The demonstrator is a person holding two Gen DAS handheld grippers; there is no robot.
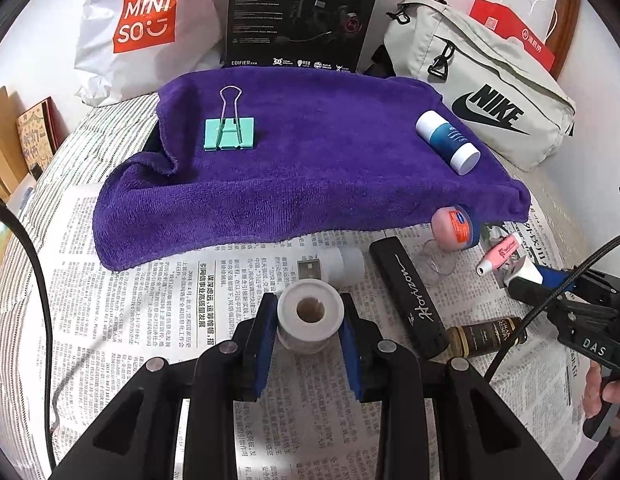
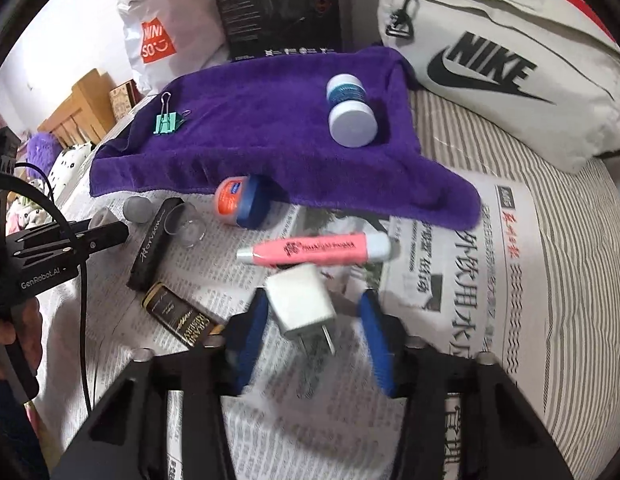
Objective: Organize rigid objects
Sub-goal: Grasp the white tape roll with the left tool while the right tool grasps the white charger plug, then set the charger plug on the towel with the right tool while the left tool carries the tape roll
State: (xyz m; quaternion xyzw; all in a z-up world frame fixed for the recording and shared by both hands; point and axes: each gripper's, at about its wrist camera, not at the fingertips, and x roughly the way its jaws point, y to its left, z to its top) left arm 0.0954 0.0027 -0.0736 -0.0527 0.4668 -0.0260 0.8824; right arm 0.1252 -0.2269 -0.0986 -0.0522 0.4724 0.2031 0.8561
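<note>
- My left gripper (image 1: 310, 320) has its blue pads against both sides of a white spool (image 1: 310, 314), over the newspaper (image 1: 150, 300).
- My right gripper (image 2: 314, 320) is spread wide around a white USB charger (image 2: 300, 300), nothing clamped.
- Mint binder clip (image 1: 229, 133) and blue-white bottle (image 1: 448, 141) lie on the purple towel (image 1: 310, 160).

— What can you read from here?

— "MINISO" on the white plastic shopping bag (image 1: 144, 20), "EDIFIER" along the foot of the black headset box (image 1: 302, 12), "NIKE" on the pale grey fabric bag (image 1: 490, 92).

— And lower down?

— "Horizon" in script on the long black case (image 1: 410, 296), "DAS" on the right gripper (image 1: 522, 276), "GenRobot.AI" on the left gripper (image 2: 106, 236), Chinese headlines across the newspaper (image 2: 450, 248).
</note>
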